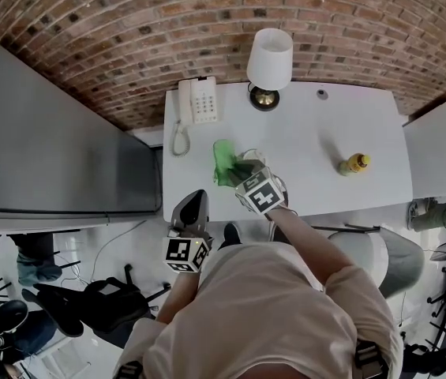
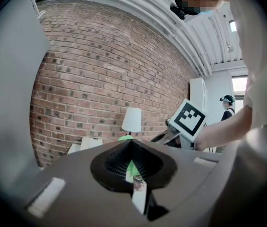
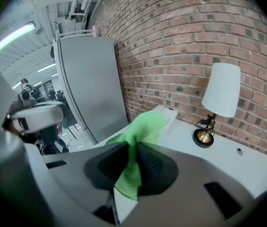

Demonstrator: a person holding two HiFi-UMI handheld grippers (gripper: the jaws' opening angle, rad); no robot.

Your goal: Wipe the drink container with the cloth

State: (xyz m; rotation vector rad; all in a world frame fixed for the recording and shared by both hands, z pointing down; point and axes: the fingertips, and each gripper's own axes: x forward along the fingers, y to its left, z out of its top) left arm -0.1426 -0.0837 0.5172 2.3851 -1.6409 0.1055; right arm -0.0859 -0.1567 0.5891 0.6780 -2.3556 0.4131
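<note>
Right gripper point(image 3: 132, 148) — clamped on cloth point(image 3: 145, 124), bottle point(image 1: 354, 163) apart

Bright even light, fisheye-warped edges, near foreground blurred

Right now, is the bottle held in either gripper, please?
No, the bottle stands alone on the table; the right gripper holds only the cloth.
</note>
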